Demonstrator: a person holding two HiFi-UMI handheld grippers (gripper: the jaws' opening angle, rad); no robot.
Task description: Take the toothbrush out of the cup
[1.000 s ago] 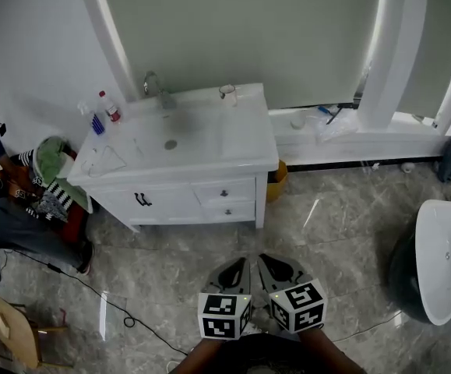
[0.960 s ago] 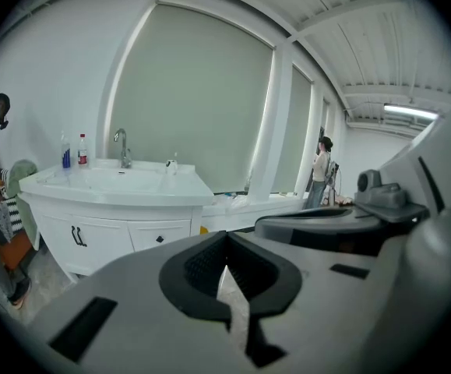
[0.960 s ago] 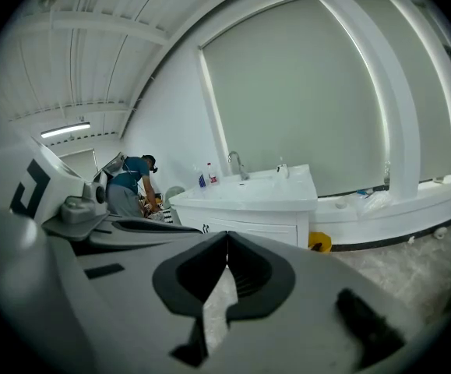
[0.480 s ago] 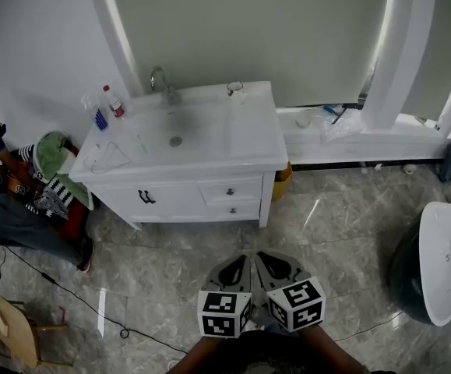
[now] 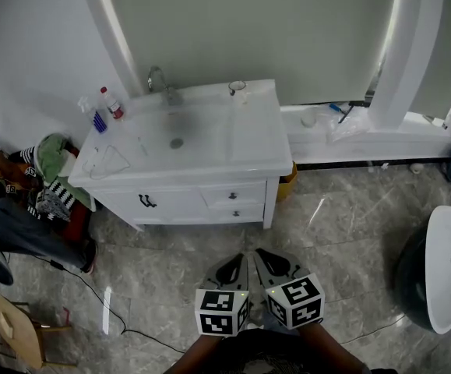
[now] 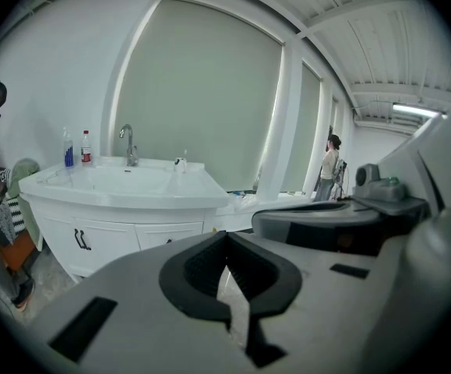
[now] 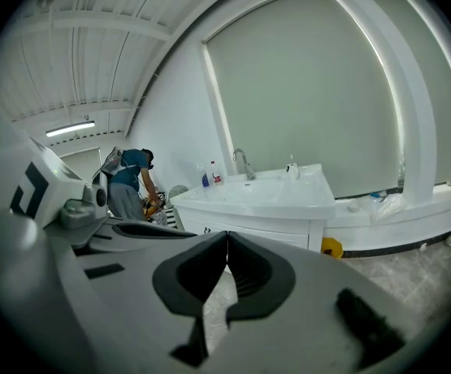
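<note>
Well back from the bench (image 5: 248, 142), you are holding left tongs (image 5: 241, 262) and right tongs (image 5: 262, 255) closed, empty; open one approaching the cup (image 5: 237, 89).

White vanity top (image 5: 256, 150) w/ cup (image 5: 237, 89) back-right, faucet (image 5: 160, 82) mid-back, red-cap bottle (image 5: 112, 106) + blue bottle (image 5: 98, 121) back-left.

We see soft even daylight, ceiling lamp (image 6: 416, 109) glowing; glare streaks on floor (image 5: 315, 209); we note fisheye bending, dark vignetted corners.
</note>
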